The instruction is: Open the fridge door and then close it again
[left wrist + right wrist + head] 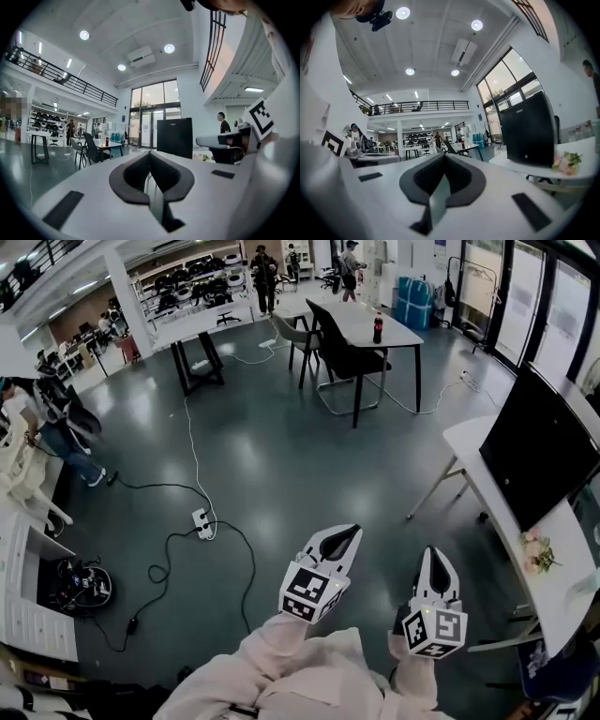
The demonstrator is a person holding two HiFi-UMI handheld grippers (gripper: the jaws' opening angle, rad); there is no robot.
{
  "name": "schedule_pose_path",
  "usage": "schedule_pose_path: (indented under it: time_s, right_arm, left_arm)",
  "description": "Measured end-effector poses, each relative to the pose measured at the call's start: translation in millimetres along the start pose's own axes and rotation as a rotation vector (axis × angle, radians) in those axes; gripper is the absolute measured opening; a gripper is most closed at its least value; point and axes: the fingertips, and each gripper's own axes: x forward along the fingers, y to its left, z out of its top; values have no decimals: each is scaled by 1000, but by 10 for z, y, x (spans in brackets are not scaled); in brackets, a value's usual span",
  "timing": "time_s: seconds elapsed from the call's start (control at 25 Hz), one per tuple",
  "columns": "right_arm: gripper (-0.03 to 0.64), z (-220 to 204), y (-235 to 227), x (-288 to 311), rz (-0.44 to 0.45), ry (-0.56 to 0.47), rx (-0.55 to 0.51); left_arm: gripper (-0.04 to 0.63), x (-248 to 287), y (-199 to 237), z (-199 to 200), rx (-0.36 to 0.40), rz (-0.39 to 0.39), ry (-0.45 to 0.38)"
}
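Furthest left, the left gripper (pixel 339 545) has its jaws pressed together on nothing and lies farther from the fridge (pixel 536 448) than its partner. The right gripper (pixel 435 568) is also closed and empty. It is the nearer of the two, so I judge it the likelier one to reach the door. The fridge, as I take the black upright cabinet to be, stands ahead and to the right of both grippers, well apart from them. It sits on the white table (pixel 472 451), its long axis vertical and its broad dark front facing the open floor. I cannot tell which edge carries the hinge. Counted: two grippers, one fridge, one table under it, and one bunch of flowers (pixel 536 552) just beside the fridge on its near side.
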Motion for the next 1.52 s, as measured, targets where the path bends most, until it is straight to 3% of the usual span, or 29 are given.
schedule_pose_path:
  time_s: [0.24,0.68,1.2,1.52]
  right_arm:
    - [9,-15,7,436,27,6,13]
    - [9,-139,-746,824,-66,26,31]
    - [9,250,-2416,1720,-142,20,35]
    - [9,438,-3112,2232,-147,1,16]
  left_arm:
    - [11,192,357,-63,-13,41,19]
    - [11,1142,189,-214,-14,-63,50]
    - [11,3196,-313,14,6,-178,58]
    - [11,4137,-426,127,13,-204,35]
